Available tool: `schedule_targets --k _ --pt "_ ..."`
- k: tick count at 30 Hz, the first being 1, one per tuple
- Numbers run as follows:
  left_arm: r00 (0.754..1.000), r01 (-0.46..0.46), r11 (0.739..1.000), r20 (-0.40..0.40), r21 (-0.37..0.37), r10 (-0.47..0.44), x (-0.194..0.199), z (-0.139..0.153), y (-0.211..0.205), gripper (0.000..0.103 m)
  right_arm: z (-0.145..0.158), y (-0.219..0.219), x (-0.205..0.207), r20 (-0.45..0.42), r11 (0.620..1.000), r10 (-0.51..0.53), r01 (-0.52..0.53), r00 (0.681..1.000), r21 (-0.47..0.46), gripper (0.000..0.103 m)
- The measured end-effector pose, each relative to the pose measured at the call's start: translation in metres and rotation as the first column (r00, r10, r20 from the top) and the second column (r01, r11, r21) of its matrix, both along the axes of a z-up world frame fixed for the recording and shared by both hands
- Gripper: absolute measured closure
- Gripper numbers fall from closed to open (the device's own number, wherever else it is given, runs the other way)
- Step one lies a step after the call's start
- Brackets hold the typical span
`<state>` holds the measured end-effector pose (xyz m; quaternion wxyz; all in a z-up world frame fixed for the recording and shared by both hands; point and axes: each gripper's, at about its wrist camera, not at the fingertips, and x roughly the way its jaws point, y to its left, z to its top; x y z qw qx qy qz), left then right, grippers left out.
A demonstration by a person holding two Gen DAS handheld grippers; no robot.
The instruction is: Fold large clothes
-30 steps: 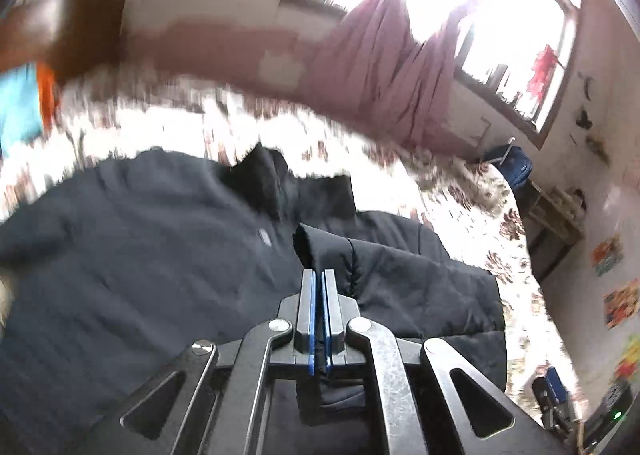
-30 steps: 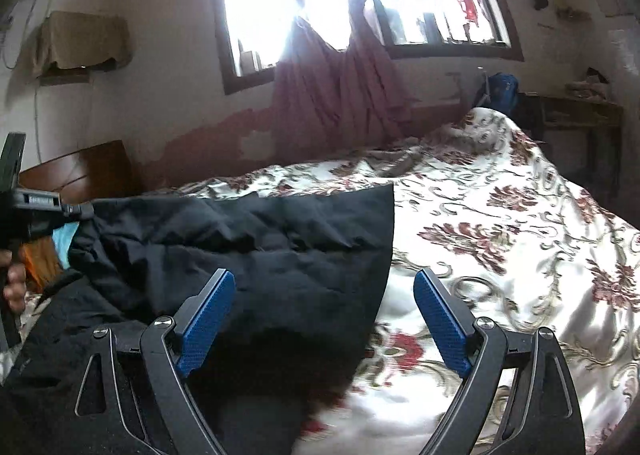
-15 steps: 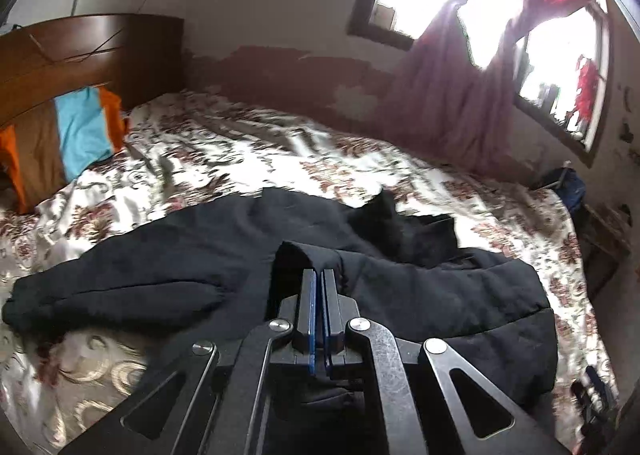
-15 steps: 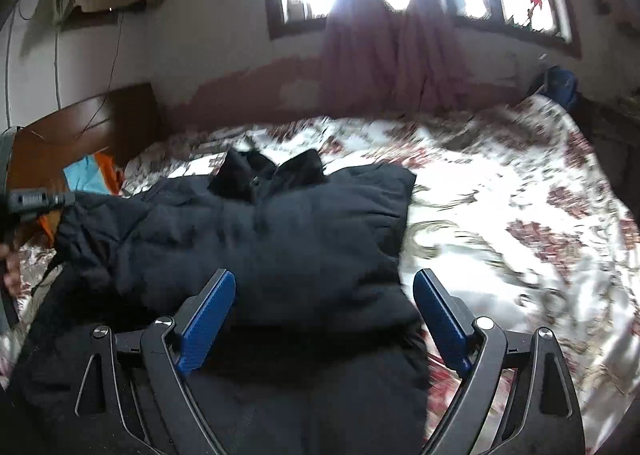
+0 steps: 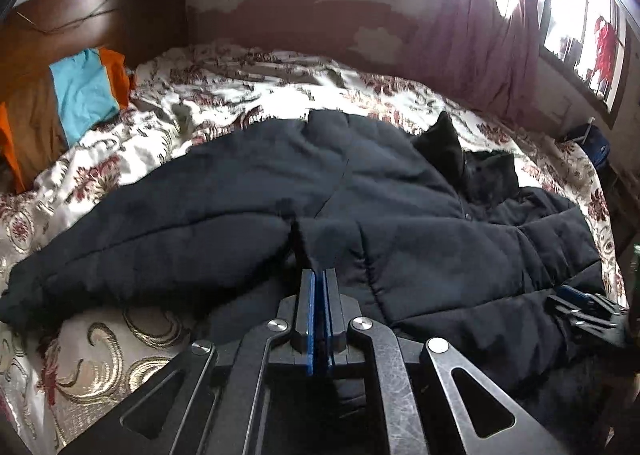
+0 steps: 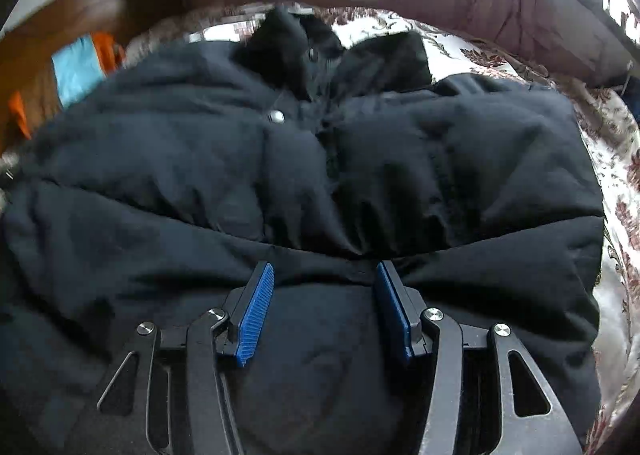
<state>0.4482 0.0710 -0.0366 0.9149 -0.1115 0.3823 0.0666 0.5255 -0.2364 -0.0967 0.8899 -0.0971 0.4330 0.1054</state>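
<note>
1. Black quilted jacket lies rumpled on the floral bedspread
2. Left gripper pinches a jacket fold; right gripper closing over fabric
3. Wooden headboard, maroon curtain behind

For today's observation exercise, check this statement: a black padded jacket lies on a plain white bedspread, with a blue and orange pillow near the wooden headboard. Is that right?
Not quite. The bedspread is not plain: it carries a red and gold floral pattern, as the left wrist view shows. The rest stands: the black padded jacket lies on it, and the blue and orange pillow sits near the wooden headboard.
</note>
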Motion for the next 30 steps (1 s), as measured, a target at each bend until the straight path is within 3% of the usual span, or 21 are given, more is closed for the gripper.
schedule_targets --k 4,7,9,11,12,14,18,20,24,30 --pt "0.999 0.045 0.999 0.015 -0.03 -0.045 -0.002 -0.009 0.005 0.094 -0.009 0.003 -0.001 0.005 1.0 0.0 0.0 1.0 -0.031 0.054" --pt "0.997 0.076 0.995 0.035 -0.068 -0.073 -0.005 -0.012 0.009 0.087 -0.014 0.001 -0.001 0.012 1.0 0.0 0.0 1.0 -0.03 0.053" --pt "0.995 0.088 0.988 0.051 -0.123 -0.082 -0.01 -0.013 0.013 0.075 -0.013 0.001 -0.006 0.03 0.999 0.004 -0.003 1.0 -0.034 0.053" --pt "0.994 0.096 0.978 0.074 -0.186 -0.084 -0.017 -0.012 0.018 0.052 -0.011 0.0 -0.006 0.043 0.999 0.01 -0.008 0.999 -0.039 0.05" --pt "0.993 0.089 0.973 0.089 -0.212 -0.071 -0.024 -0.01 0.021 0.046 -0.01 0.0 -0.007 0.05 0.999 0.013 -0.011 0.999 -0.042 0.049" --pt "0.993 0.063 0.972 0.107 -0.227 -0.04 -0.035 -0.005 0.026 0.026 -0.007 -0.001 -0.01 0.061 0.999 0.012 -0.009 0.998 -0.049 0.043" --pt "0.992 0.022 0.951 0.124 -0.31 0.017 -0.064 0.002 0.048 0.02 -0.003 -0.001 -0.023 0.065 0.999 -0.008 0.012 0.998 -0.052 0.032" --pt "0.993 -0.027 0.931 0.101 -0.363 0.068 -0.082 -0.001 0.068 0.012 0.002 -0.004 -0.034 0.063 0.999 -0.02 0.022 0.998 -0.033 0.02" --pt "0.988 -0.111 0.876 0.044 -0.47 0.149 -0.114 -0.017 0.112 0.011 0.011 -0.008 -0.059 0.048 0.998 -0.061 0.062 0.997 -0.009 0.012" --pt "0.956 -0.185 0.748 0.059 -0.638 0.287 -0.162 -0.049 0.176 0.011 0.022 0.009 -0.092 -0.017 0.998 -0.042 0.041 0.999 -0.049 0.011"
